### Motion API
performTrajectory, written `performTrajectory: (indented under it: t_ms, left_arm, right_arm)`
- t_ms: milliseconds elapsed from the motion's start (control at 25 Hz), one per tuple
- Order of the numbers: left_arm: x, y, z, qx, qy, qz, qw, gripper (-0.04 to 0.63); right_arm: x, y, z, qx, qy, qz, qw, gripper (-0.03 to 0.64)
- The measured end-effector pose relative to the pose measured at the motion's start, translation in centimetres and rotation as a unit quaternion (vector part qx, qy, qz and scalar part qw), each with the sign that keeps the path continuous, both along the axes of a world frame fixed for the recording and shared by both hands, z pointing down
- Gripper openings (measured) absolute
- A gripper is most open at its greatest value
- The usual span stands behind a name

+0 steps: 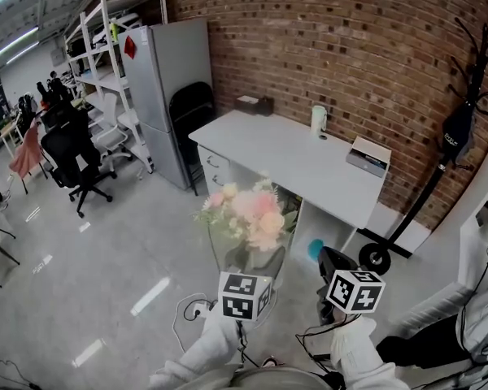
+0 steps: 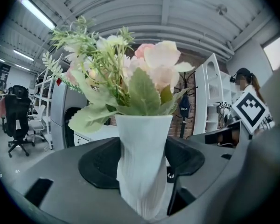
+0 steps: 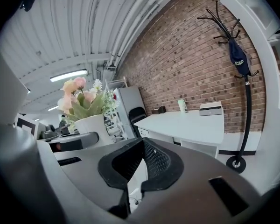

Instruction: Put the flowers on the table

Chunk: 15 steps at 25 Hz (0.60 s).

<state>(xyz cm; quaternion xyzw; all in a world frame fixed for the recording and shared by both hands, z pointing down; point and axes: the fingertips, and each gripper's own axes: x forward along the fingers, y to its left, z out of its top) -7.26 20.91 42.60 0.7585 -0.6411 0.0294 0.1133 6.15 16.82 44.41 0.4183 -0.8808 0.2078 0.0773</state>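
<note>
The left claw (image 2: 142, 158) is closed on a white ribbed vase (image 2: 144, 134), one black pad pressed against each side of its lower body. The vase stands upright between them, and the pink and cream flowers (image 2: 130, 73) with green leaves rise from its mouth. In the head view the bouquet hangs in the air in front of the white counter (image 1: 293, 165), not resting on it. The right claw (image 3: 142, 160) sits just beside it, its pads touching at the tips with nothing between them.
</note>
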Motion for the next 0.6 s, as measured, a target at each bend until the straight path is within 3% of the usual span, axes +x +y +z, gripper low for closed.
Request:
performTrajectory:
  t_ms: [600]
  left_arm:
    - [2.5, -5.9, 1.7, -0.027, -0.007, 0.006, 0.9996, 0.304]
  right_arm:
    - [3.4, -5.1, 3.2, -0.041, -0.021, 0.015, 0.999, 0.023]
